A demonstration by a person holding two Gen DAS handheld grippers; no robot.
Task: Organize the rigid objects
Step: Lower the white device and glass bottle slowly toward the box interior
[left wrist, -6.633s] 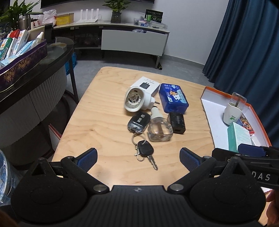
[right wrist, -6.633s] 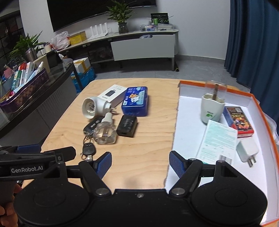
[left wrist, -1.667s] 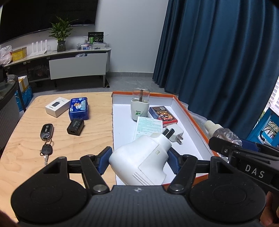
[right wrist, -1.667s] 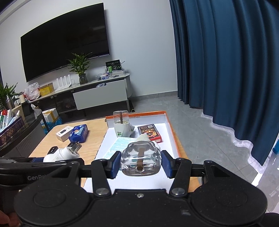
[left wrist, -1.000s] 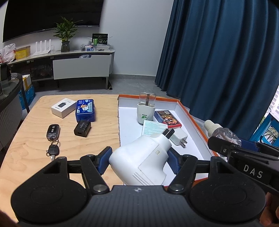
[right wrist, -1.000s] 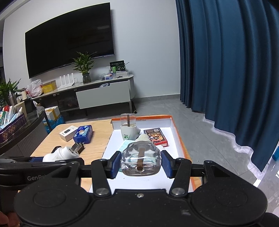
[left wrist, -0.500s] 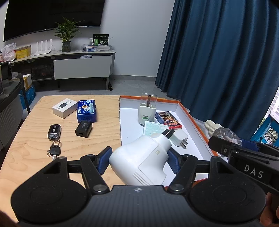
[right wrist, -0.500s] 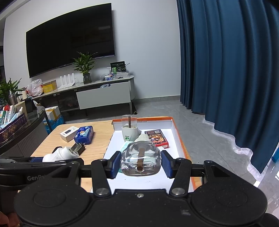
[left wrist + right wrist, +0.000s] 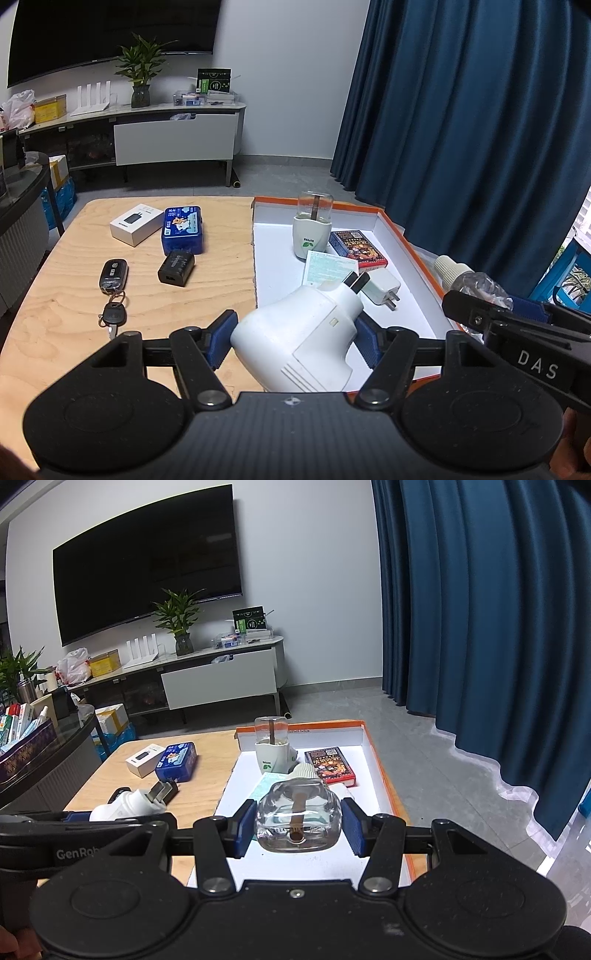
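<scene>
While the left gripper (image 9: 295, 341) pinches a white plug-in device (image 9: 299, 341) above the near edge of the orange-rimmed tray (image 9: 417, 254), the right gripper (image 9: 297, 827) clamps a clear glass bottle (image 9: 298, 821) over the same tray. A cup (image 9: 311, 236), a red box (image 9: 356, 249) and a charger (image 9: 382, 288) lie in it; keys (image 9: 112, 284) and a blue tin (image 9: 183, 229) sit on the wooden table (image 9: 55, 295).

A white wall (image 9: 314, 572) carries a black television (image 9: 147, 576) (above a low sideboard (image 9: 207, 672)), beside blue curtains (image 9: 480, 609).
</scene>
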